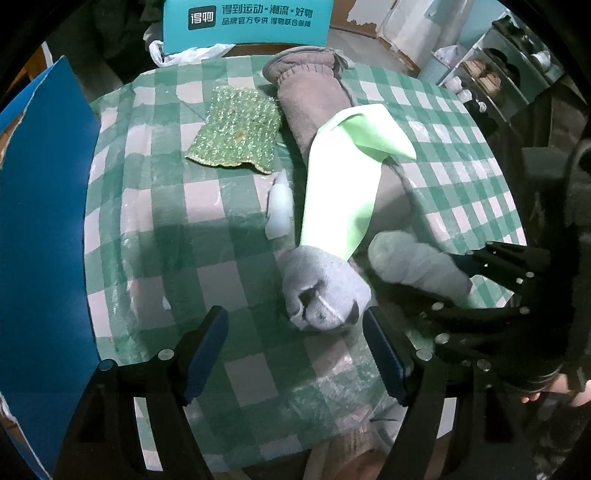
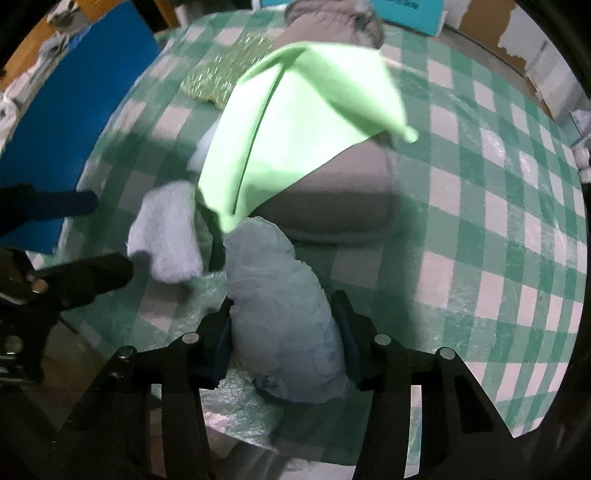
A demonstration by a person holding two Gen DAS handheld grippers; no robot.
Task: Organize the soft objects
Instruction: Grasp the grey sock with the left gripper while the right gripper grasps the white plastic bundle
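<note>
A rolled grey sock (image 1: 323, 288) lies on the checked tablecloth (image 1: 177, 221), just ahead of my open left gripper (image 1: 295, 343) and nearer its right finger. It also shows in the right wrist view (image 2: 168, 236). My right gripper (image 2: 286, 332) is shut on a pale white-blue soft bundle (image 2: 284, 314), also seen in the left wrist view (image 1: 417, 266). A light green cloth (image 1: 343, 184) lies over a brown-grey towel (image 1: 314, 99); both show in the right wrist view, the cloth (image 2: 295, 122) above the towel (image 2: 343, 192). A glittery green scouring cloth (image 1: 236, 129) lies further back.
A blue board (image 1: 40, 221) stands at the table's left edge. A teal box (image 1: 251, 22) and a white plastic bag (image 1: 192, 53) sit behind the table. A small white wad (image 1: 280, 206) lies left of the green cloth. Shelves (image 1: 491, 74) stand at the far right.
</note>
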